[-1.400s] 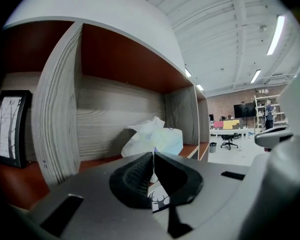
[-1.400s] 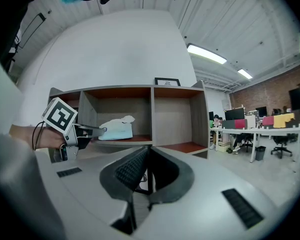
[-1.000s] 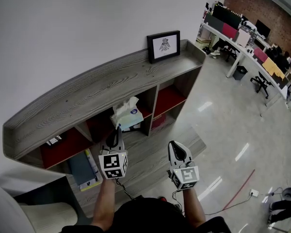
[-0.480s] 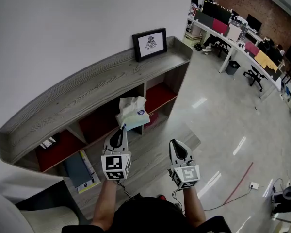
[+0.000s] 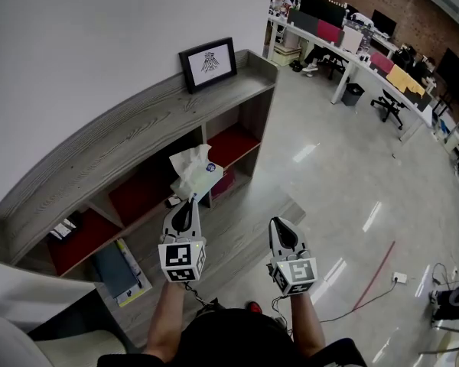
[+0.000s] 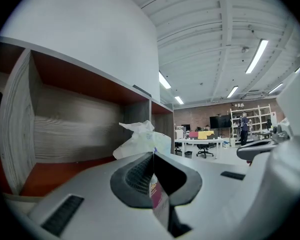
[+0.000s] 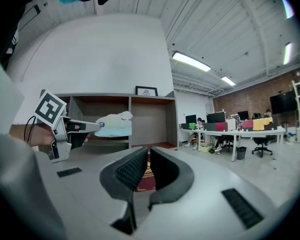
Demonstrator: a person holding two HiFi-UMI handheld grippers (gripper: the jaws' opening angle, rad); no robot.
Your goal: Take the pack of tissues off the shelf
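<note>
Two grippers before a grey shelf (image 5: 99,151), left gripper (image 5: 190,199) clamped on the pack of tissues (image 5: 193,172), right gripper (image 5: 278,222) empty, jaws together.

No wording can be read anywhere. The tissue pack (image 5: 193,171) has a small blue round label, the framed picture (image 5: 208,63) a dark drawing and the maroon box (image 7: 145,180) gold print, all too small or blurred. The left gripper (image 5: 190,201) and right gripper (image 5: 280,226) carry black-and-white square markers, without letters.
</note>
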